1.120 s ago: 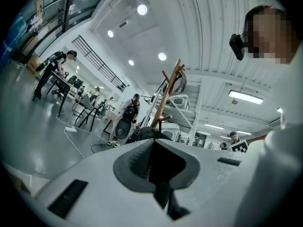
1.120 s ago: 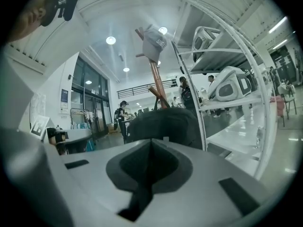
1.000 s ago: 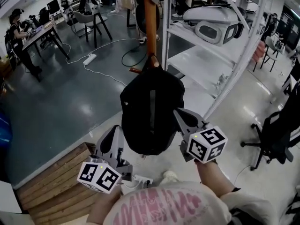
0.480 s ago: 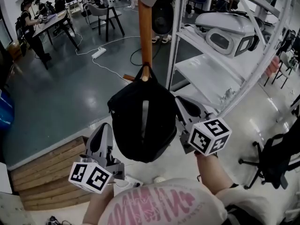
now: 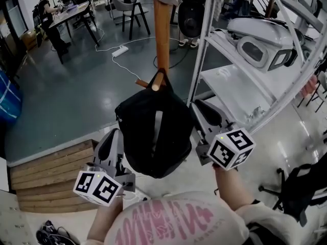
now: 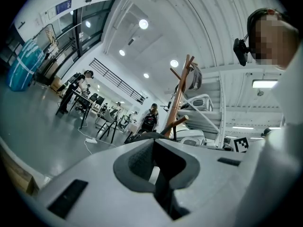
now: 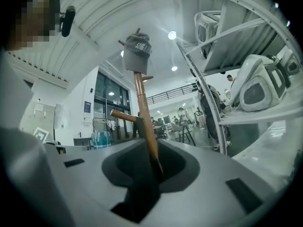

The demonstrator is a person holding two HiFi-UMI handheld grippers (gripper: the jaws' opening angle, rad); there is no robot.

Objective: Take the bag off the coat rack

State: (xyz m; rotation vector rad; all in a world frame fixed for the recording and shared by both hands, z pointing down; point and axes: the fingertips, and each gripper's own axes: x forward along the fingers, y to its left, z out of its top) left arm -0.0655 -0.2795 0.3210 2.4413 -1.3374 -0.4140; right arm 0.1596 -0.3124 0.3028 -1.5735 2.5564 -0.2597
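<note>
Against the brown wooden pole of the coat rack [image 5: 162, 40], a rounded black fabric bag [image 5: 153, 131] hangs by its top loop from a short wooden peg [image 5: 156, 83] on that pole. Its body drops straight down in front of the lower pole.

To the pole's left, the left gripper [image 5: 112, 137] lies along the bag's left flank, touching or just beside the fabric, with its marker cube [image 5: 97, 188] lowest. In the left gripper view its jaws [image 6: 158, 169] are drawn nearly together. Only a thin dark slit and a sliver of light show between them, and I cannot make out anything held there.

To the pole's right, the right gripper [image 5: 200, 108] angles up against the bag's upper right edge, its marker cube [image 5: 232, 148] behind it. In the right gripper view its jaws [image 7: 149, 174] stand close around a dark strip that looks like the bag's fabric, with the pole [image 7: 142, 108] rising directly beyond.

Atop the rack sits a grey cap [image 7: 137, 48]. Right of the rack stands a white metal shelving unit [image 5: 230, 80] carrying a white rounded device [image 5: 260, 45]. Left of the rack's foot lies a low platform of wooden planks [image 5: 46, 172] on the grey floor.
</note>
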